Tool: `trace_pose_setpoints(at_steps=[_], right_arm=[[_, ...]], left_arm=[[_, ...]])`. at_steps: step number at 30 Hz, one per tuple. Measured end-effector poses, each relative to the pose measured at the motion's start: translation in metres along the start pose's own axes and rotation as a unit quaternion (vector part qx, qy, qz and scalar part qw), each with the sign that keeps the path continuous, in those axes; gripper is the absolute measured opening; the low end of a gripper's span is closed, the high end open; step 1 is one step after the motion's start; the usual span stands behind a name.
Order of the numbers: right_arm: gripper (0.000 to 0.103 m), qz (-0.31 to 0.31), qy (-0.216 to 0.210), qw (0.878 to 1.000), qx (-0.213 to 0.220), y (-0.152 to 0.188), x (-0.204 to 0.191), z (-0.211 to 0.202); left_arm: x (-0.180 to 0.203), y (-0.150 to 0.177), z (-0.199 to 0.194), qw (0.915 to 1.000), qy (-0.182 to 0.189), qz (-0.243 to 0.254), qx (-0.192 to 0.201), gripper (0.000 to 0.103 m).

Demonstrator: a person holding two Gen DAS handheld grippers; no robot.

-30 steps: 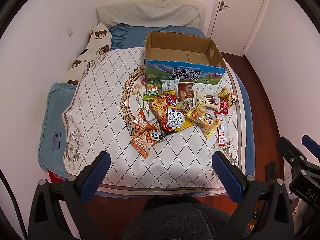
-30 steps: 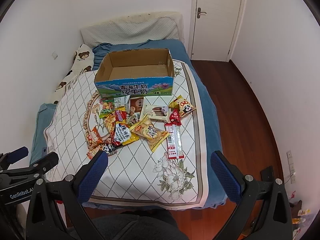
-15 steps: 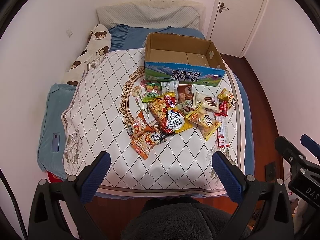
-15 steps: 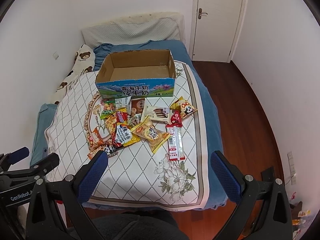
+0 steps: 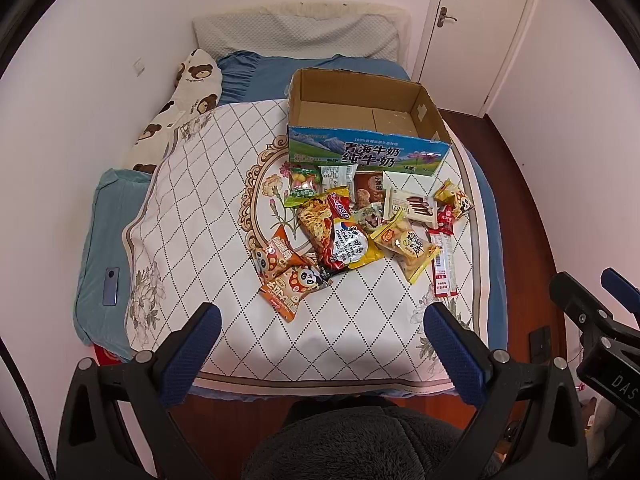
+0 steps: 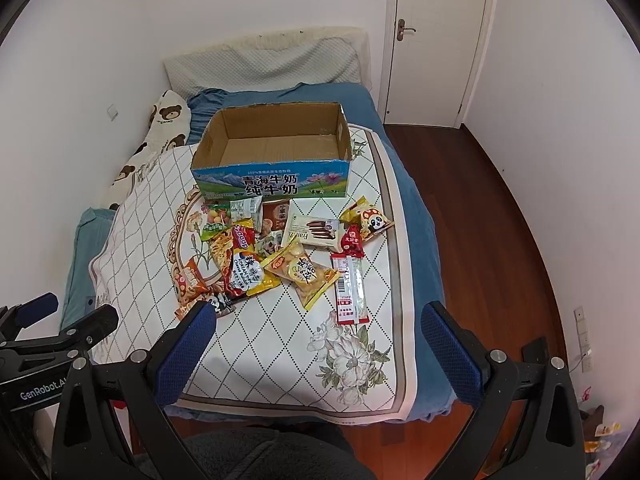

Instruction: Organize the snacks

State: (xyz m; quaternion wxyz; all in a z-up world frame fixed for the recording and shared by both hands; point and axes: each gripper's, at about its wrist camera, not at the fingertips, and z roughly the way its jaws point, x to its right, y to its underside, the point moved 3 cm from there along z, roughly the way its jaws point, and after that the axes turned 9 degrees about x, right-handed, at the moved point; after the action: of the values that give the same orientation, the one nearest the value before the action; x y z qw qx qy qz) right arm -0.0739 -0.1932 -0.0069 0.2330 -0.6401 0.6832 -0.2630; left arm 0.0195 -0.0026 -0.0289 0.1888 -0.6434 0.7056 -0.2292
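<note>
An open, empty cardboard milk box (image 5: 364,124) (image 6: 276,148) stands on a quilted white cloth (image 5: 208,216) (image 6: 280,344) on the bed. Several snack packets lie in front of it: a noodle bag (image 5: 336,232) (image 6: 240,264), orange panda packets (image 5: 288,276), a yellow biscuit bag (image 5: 406,246) (image 6: 304,272), a white wafer pack (image 5: 412,208) (image 6: 314,232) and a red stick pack (image 5: 442,264) (image 6: 350,288). My left gripper (image 5: 320,344) and right gripper (image 6: 318,338) are open and empty, held above the near edge of the bed, short of the snacks.
A bear-print pillow (image 5: 176,108) and a grey pillow (image 5: 296,36) lie at the bed's head. A phone (image 5: 111,286) rests on the blue sheet at left. Wooden floor (image 6: 500,240) and a closed door (image 6: 436,40) are to the right.
Both grippers have drifted slightly forward toward the bed. The snacks and the box have not moved.
</note>
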Motion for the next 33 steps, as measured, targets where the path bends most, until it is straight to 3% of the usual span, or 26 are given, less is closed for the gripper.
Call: trace_pose_setpoints(at_steps=[13, 18, 26, 33], right_arm=[[0.103, 0.006, -0.011, 1.0, 0.0, 0.004, -0.001, -0.001], [0.103, 0.009, -0.014, 1.0, -0.002, 0.004, 0.002, 0.015], [0.103, -0.044, -0.045, 0.997, -0.047, 0.005, 0.0, 0.135], [0.103, -0.128, -0.082, 0.98, -0.129, 0.02, -0.021, 0.267]], left_arm=[[-0.001, 0.001, -0.003, 1.0, -0.006, 0.003, 0.003, 0.103], [-0.008, -0.007, 0.02, 0.9989, -0.042, 0.012, 0.019, 0.103], [-0.008, -0.012, 0.121, 0.9866, -0.122, 0.102, -0.035, 0.103], [-0.013, -0.018, 0.209, 0.9837, -0.104, 0.06, -0.134, 0.103]])
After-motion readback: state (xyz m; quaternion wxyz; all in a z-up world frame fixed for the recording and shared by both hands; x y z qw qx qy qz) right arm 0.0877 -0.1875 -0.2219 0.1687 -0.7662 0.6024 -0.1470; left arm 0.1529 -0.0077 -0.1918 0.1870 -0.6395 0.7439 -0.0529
